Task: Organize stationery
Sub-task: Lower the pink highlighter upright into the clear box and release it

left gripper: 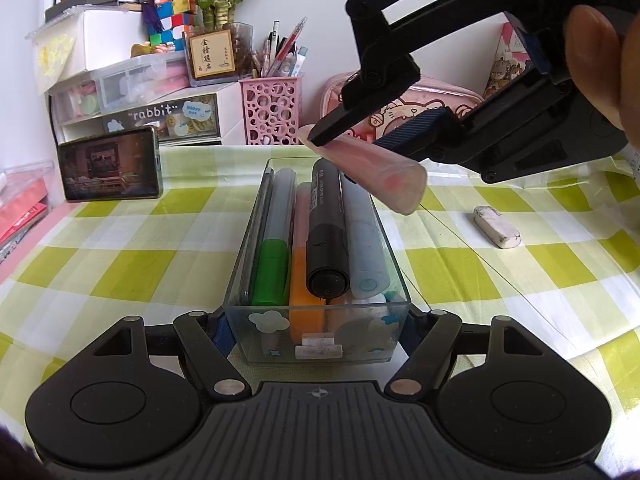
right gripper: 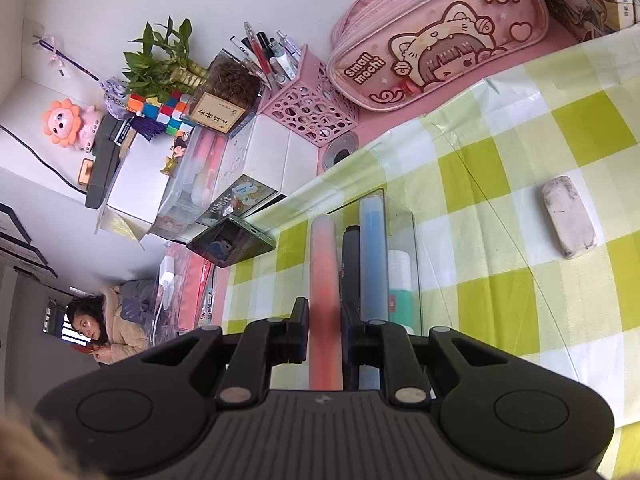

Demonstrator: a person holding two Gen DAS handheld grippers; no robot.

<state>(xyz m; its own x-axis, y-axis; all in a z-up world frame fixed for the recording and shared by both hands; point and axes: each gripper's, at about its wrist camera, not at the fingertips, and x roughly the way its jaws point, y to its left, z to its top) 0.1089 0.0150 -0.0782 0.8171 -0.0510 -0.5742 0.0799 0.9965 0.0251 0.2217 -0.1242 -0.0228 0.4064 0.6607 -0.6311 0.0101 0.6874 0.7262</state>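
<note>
the pink marker (left gripper: 370, 172) is up in the air above the far right part of the clear plastic box (left gripper: 394, 264), clamped across its barrel by the right gripper (left gripper: 348, 136). in the left wrist view its long axis runs slantwise, one end up and away to the left, the blunt end down toward the right rim of the box. in the right wrist view the marker (right gripper: 324, 280) runs straight out along the fingers, roughly in line with the markers lying in the box (right gripper: 400, 216).

the box already holds a row of markers lengthwise: a green-capped one (left gripper: 272, 268), an orange one (left gripper: 304, 280), a black one (left gripper: 326, 232) on top, and a pale blue one (left gripper: 364, 240). so most of the sorting looks done. what seems left is to lay the pink marker down among them, and probably to deal with the smudged eraser (left gripper: 498, 227) lying loose on the checked tablecloth (left gripper: 120, 264), well to the right of the box.

the left gripper (left gripper: 316, 320) is clenched on the near end of the box, one finger against each side wall, steadying it.
</note>
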